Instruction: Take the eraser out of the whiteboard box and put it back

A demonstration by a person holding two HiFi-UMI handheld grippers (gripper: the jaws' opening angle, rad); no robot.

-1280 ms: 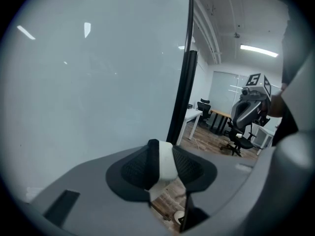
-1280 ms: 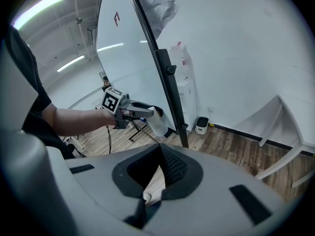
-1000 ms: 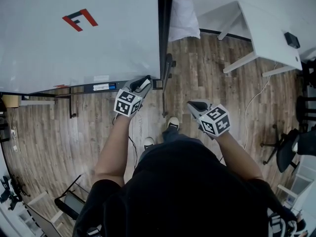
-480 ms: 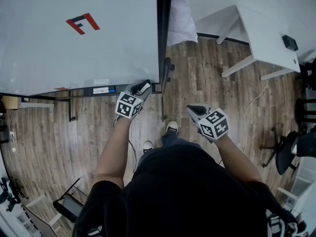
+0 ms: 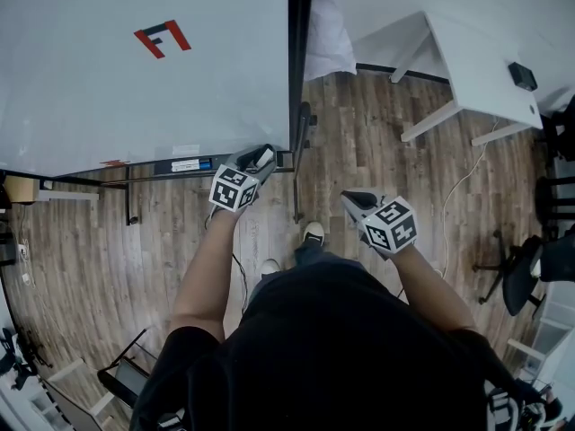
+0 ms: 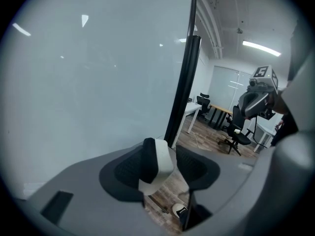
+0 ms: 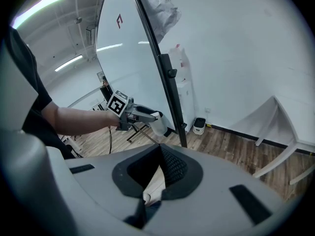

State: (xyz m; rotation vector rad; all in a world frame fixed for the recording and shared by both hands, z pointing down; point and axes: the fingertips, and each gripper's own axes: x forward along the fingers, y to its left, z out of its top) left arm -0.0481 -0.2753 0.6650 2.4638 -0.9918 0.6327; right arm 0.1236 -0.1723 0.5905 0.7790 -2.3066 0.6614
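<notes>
The white and black eraser (image 6: 156,163) sits between the jaws of my left gripper (image 6: 165,163), leaning on the left pad, with a gap to the right pad. The jaws are opening. In the head view, the left gripper (image 5: 260,158) is at the right end of the tray (image 5: 171,164) under the whiteboard (image 5: 135,79). The right gripper view shows the eraser (image 7: 158,123) at the left gripper's tip, beside the black frame post (image 7: 165,77). My right gripper (image 5: 352,198) hangs over the floor to the right, its jaws (image 7: 160,151) together and empty.
The whiteboard's black stand post (image 5: 299,61) runs up the middle. A white table (image 5: 485,61) stands at the back right, with office chairs (image 5: 526,268) at the right edge. The person's shoes (image 5: 313,232) are on the wooden floor below the grippers.
Both grippers stay where they were. The head view has drifted slightly.
</notes>
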